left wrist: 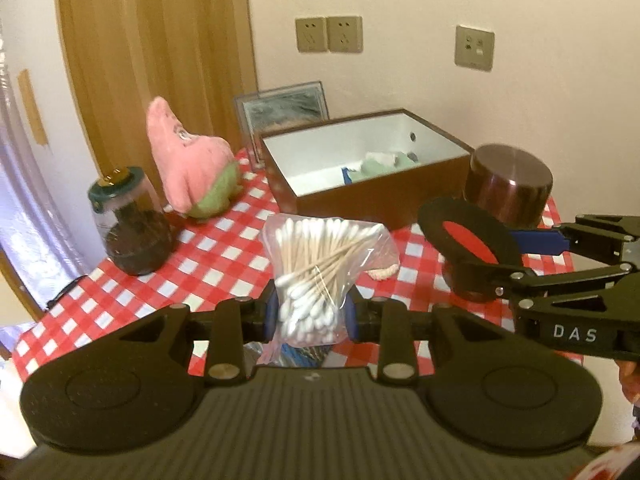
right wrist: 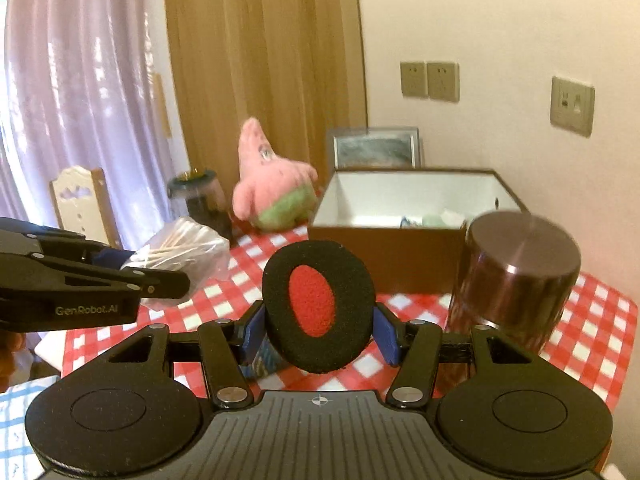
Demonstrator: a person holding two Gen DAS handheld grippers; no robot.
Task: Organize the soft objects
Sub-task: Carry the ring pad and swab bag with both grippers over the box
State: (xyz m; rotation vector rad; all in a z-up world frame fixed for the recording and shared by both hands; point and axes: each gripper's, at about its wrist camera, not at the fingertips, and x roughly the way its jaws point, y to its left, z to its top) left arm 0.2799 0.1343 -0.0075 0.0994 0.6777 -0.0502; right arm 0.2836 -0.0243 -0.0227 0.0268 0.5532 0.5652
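Note:
My left gripper (left wrist: 311, 316) is shut on a clear bag of cotton swabs (left wrist: 320, 268), held up above the checked table. In the right wrist view the same bag of cotton swabs (right wrist: 188, 250) hangs from the left gripper at the left edge. My right gripper (right wrist: 320, 332) is shut on a black foam ear pad with a red centre (right wrist: 318, 306); the ear pad (left wrist: 468, 240) also shows at the right of the left wrist view. A brown box with a white inside (left wrist: 372, 160) stands behind, holding a few pale soft items. A pink starfish plush (left wrist: 188, 164) sits left of the box.
A copper-coloured metal canister (right wrist: 516, 276) stands right of the box (right wrist: 408, 216). A dark jar with a green lid (left wrist: 128, 224) stands at the table's left. A framed picture (left wrist: 284, 108) leans on the wall. A small pink item (left wrist: 384, 272) lies on the red-checked cloth (left wrist: 216, 256).

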